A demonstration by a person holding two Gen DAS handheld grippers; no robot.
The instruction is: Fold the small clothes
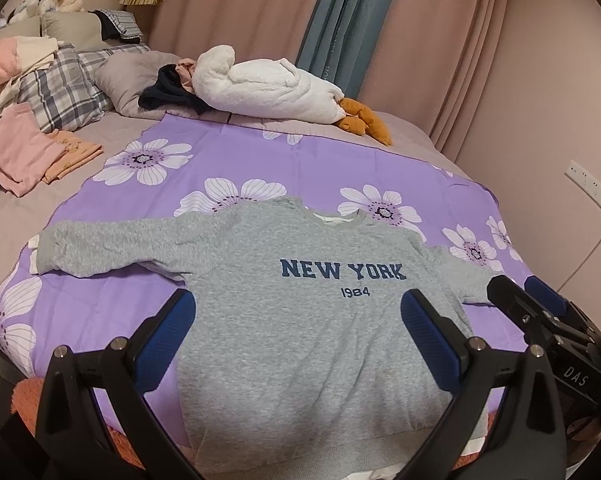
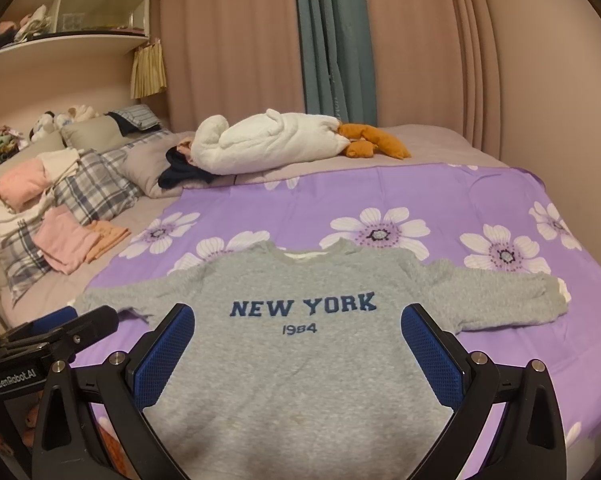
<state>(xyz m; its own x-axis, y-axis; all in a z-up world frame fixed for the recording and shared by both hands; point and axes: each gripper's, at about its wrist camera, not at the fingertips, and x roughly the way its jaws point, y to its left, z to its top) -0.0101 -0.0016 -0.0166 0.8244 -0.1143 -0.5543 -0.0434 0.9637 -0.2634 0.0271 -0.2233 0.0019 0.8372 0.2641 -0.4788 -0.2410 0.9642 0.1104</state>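
A grey sweatshirt [image 1: 300,320] printed "NEW YORK 1984" lies flat, front up, on a purple flowered sheet [image 1: 260,160], both sleeves spread sideways. Its left sleeve [image 1: 112,246] ends in a ribbed cuff; its right sleeve [image 2: 500,300] reaches toward the bed's right side. My left gripper [image 1: 298,312] hovers open over the sweatshirt's lower body, empty. My right gripper [image 2: 298,326] hovers open over the same area, empty. In the left wrist view the right gripper [image 1: 528,292] shows at the right edge; in the right wrist view the left gripper [image 2: 76,320] shows at the left.
Folded pink and orange clothes [image 1: 32,152] lie at the left beside plaid pillows [image 1: 60,88]. A white plush toy with orange feet [image 1: 268,88] and dark clothing [image 1: 168,92] rest at the back. Curtains [image 1: 340,20] and a wall [image 1: 560,100] bound the bed; shelves [image 2: 68,4] stand upper left.
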